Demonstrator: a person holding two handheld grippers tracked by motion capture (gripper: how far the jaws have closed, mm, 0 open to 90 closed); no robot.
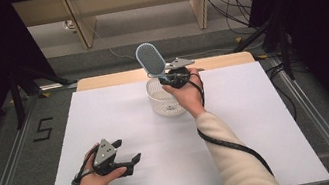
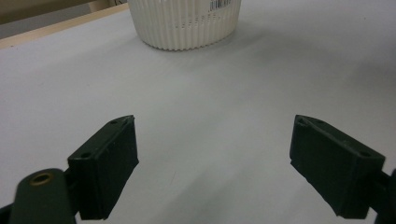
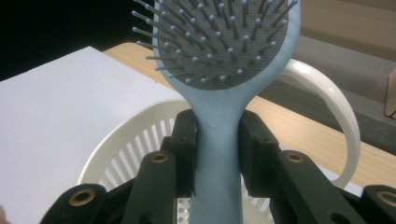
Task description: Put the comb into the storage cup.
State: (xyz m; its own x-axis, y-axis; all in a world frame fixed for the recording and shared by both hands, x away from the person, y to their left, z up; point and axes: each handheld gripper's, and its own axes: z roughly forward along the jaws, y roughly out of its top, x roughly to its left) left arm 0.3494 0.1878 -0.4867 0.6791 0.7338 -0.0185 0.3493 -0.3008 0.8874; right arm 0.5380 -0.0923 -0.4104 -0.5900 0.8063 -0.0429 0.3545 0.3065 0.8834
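Right gripper (image 1: 172,77) is clamping the brush (image 1: 151,59) by its handle, holding it upright just above the basket (image 1: 166,100). Lowering and release are remaining. Left gripper (image 1: 124,152) is idling near the basket, jaws wide, holding nothing.

A black "5" is marked on the floor (image 1: 45,128).

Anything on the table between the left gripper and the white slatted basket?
Nothing: in the left gripper view, only bare white tabletop lies between the open left gripper and the white slatted plastic basket.
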